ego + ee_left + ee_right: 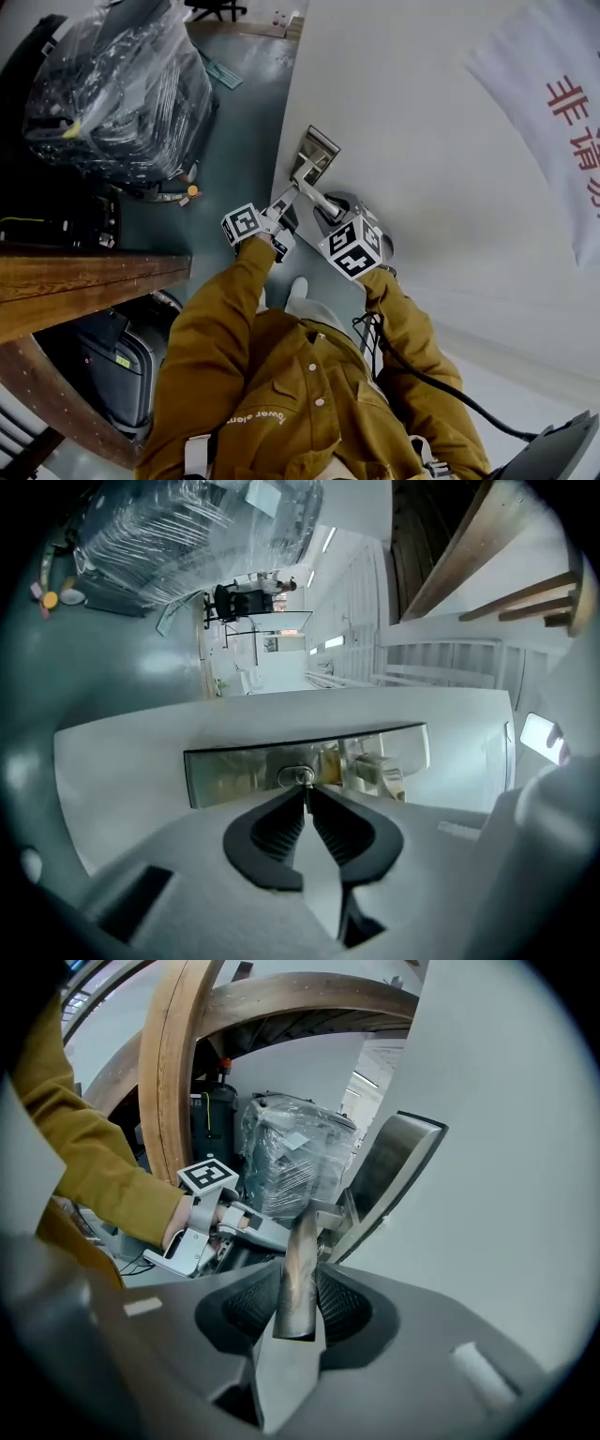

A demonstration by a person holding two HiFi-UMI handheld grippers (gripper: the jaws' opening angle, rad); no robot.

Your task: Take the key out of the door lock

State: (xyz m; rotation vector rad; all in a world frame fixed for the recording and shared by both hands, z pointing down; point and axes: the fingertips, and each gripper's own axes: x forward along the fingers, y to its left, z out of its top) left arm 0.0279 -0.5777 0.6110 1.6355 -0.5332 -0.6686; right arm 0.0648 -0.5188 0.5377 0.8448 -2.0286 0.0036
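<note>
A brushed-metal lock plate (316, 152) sits on the white door (422, 141), with a lever handle (314, 195) running down from it. In the left gripper view the keyhole cylinder (298, 776) is in the plate (234, 772), and the thin key (306, 799) stands edge-on out of it. My left gripper (306, 794) is shut on the key, its dark ribbed pads (279, 832) meeting around it. My right gripper (300, 1283) is shut on the lever handle (305, 1237). The left gripper (246, 1230) also shows in the right gripper view, by the plate (389, 1180).
A plastic-wrapped bundle (117, 84) lies on the floor to the left of the door. A curved wooden table (84, 281) stands at my left, with a dark case (117, 366) under it. A white banner with red characters (562, 112) hangs on the door's right.
</note>
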